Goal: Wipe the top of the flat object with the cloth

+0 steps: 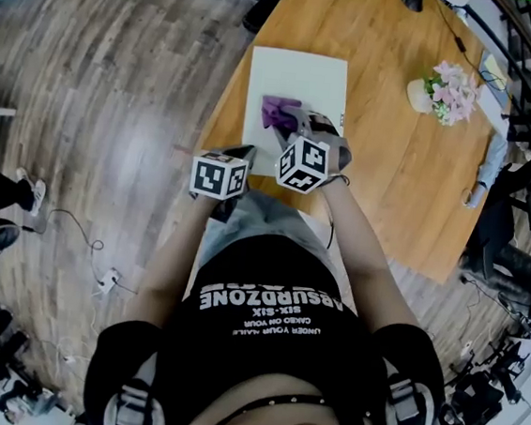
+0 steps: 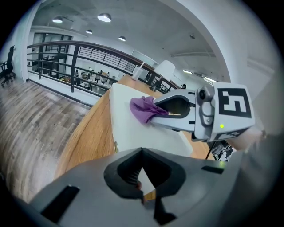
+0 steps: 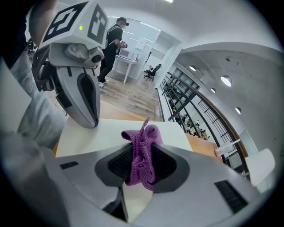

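The left gripper (image 2: 143, 194) has its jaws together on nothing, beside the near left corner of the flat white board (image 1: 304, 74). The right gripper (image 3: 141, 165) is clamped on a purple cloth (image 3: 143, 146) that lies on the board's top. The board sits on a wooden table (image 1: 393, 164), with flowers (image 1: 451, 91) farther right.

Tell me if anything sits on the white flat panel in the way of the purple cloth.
Nothing visible does. The right gripper presses the purple cloth on the white panel, whose top is otherwise bare. The left gripper is at the panel's near edge; the flower pot stands off it, on the table.
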{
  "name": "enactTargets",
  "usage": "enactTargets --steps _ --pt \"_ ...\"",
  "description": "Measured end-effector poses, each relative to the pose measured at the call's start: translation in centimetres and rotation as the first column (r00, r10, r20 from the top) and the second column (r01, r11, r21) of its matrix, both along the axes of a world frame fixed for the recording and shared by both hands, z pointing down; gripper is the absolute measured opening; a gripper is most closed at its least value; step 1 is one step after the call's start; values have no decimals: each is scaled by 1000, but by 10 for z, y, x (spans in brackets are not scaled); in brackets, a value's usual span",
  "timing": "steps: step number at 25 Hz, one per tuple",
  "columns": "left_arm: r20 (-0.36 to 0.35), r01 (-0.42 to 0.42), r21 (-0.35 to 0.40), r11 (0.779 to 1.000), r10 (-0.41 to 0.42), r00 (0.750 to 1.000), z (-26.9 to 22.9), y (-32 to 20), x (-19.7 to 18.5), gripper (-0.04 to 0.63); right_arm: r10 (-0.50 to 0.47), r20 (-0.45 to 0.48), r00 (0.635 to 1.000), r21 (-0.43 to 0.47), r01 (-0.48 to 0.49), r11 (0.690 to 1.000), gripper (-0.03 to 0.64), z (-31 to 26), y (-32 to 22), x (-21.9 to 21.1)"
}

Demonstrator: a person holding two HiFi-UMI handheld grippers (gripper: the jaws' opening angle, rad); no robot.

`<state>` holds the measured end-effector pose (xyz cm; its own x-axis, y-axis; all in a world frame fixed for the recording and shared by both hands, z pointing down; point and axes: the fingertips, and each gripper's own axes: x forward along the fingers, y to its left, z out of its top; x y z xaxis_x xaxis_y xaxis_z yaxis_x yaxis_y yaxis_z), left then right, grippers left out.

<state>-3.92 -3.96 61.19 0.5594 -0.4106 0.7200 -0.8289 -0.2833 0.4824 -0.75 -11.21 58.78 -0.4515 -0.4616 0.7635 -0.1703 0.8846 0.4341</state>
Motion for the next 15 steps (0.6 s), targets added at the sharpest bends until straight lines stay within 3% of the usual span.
enactTargets --steps 15 --pt "-15 19 -11 1000 -19 1000 -2 -1 -2 5 -20 3 1000 45 20 999 121 -4 -43 -7"
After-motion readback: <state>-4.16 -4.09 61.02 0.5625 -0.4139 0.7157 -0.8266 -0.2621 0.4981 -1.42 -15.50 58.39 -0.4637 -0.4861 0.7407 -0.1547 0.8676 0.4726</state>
